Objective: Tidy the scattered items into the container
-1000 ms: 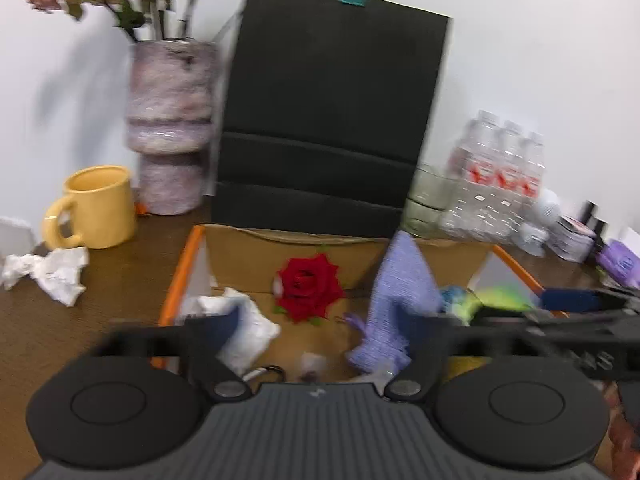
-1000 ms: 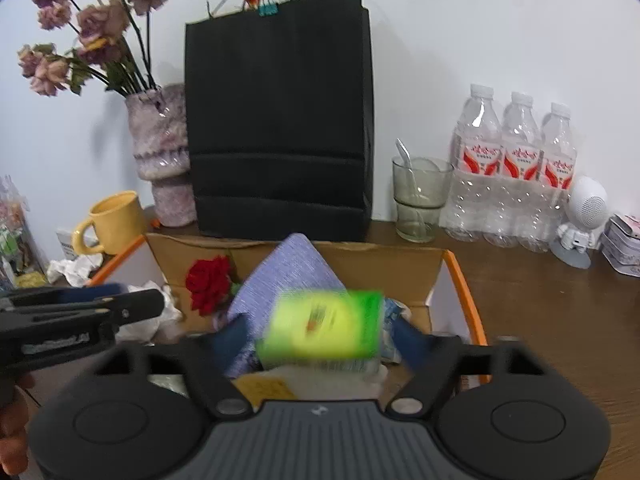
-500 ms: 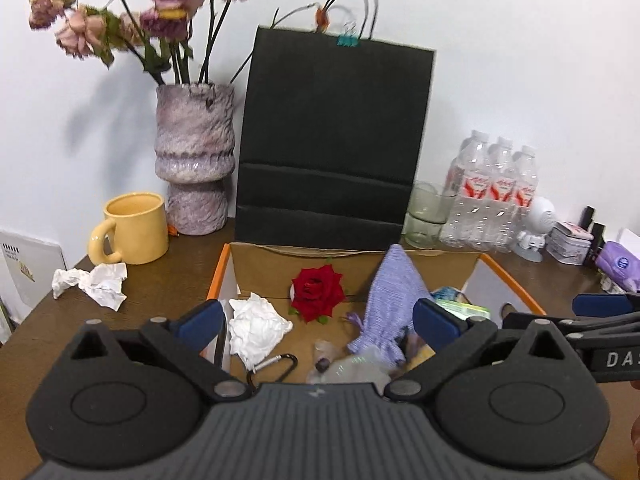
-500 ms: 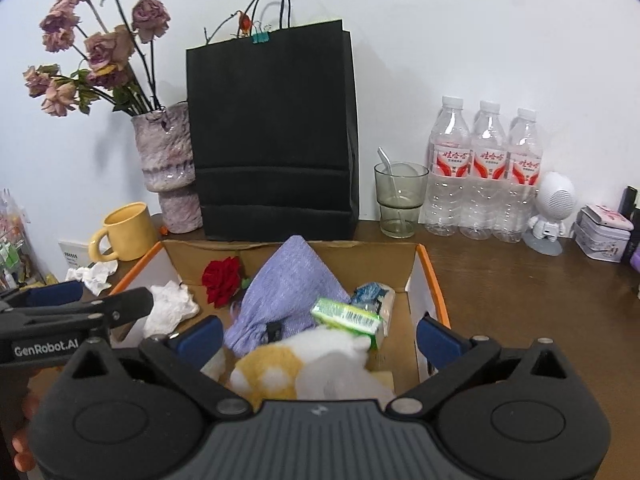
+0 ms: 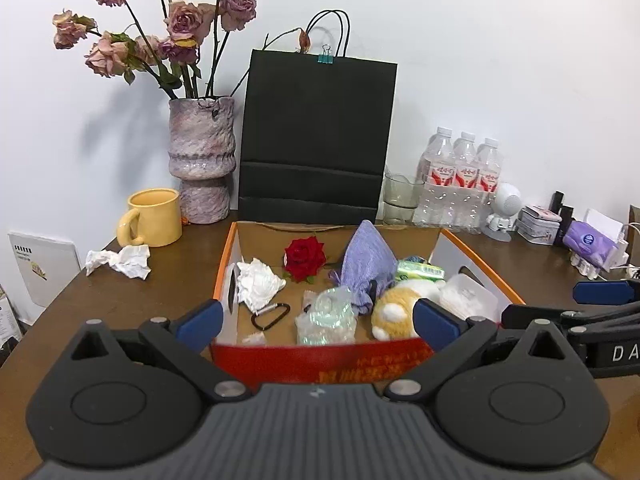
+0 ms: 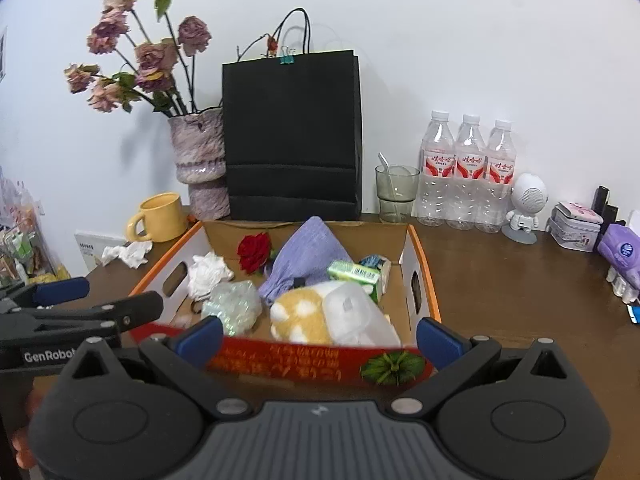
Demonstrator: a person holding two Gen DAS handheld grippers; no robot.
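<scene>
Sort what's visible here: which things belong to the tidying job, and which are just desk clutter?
Job: cardboard box, crumpled tissue still on the desk, red rose, purple pouch, plush toy, carabiner.

Lying about: yellow mug, vase, black paper bag, water bottles.

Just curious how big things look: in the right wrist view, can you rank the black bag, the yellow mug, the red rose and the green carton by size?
Largest to smallest:
1. black bag
2. yellow mug
3. green carton and red rose: they look alike, so I won't rank them.
</scene>
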